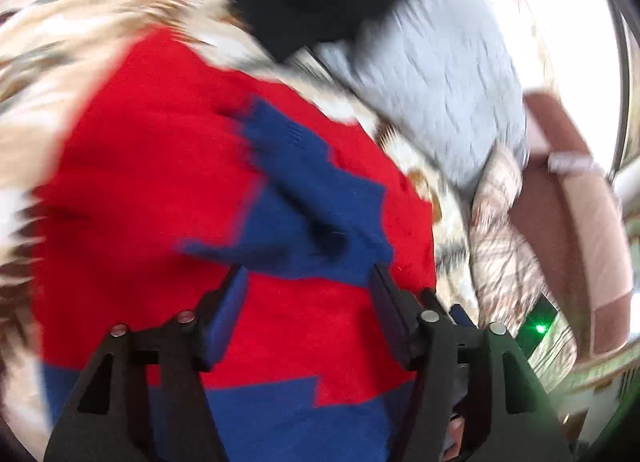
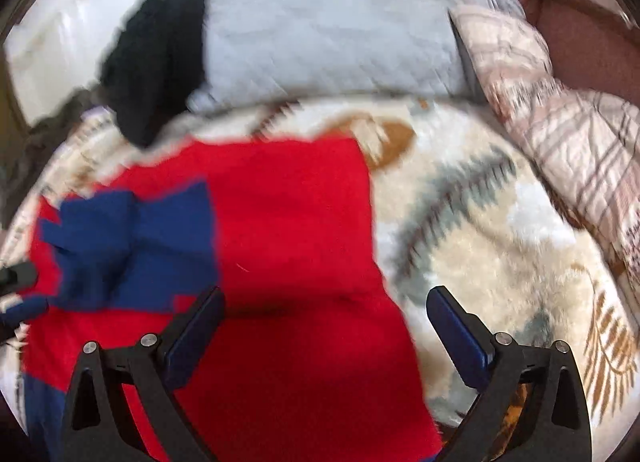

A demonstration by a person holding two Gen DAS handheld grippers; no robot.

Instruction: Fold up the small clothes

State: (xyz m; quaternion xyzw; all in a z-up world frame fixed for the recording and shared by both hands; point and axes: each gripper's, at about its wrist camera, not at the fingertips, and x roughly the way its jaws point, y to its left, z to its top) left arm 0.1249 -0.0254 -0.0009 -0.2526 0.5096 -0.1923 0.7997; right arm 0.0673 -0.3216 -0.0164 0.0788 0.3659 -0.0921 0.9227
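Left wrist view: the left tongs (image 1: 310,302) hang with jaws apart just above a red and blue knit garment (image 1: 160,182), nothing clamped between the pads, a blue sleeve (image 1: 304,198) lying doubled across the red body right ahead of the fingertips. From the right wrist camera, the right tongs (image 2: 324,322) also stand wide apart and empty over the garment's near red panel, with the left tongs' tip just visible at the picture's left edge beside the folded-in sleeve.

The garment lies spread on a leaf-patterned blanket (image 2: 480,222) covering a bed, its right edge straight and flat. Beyond it sit a black garment (image 2: 160,54), a pale grey quilted pillow (image 2: 328,30) and a plaid cushion (image 2: 560,134); motion blur softens all of them.

Judging by how things lie, folding is partly done: one sleeve appears tucked inward, and the right side looks squared off. The body itself remains long and open, so the crosswise folds seem yet to come, and the black piece behind looks unfolded.
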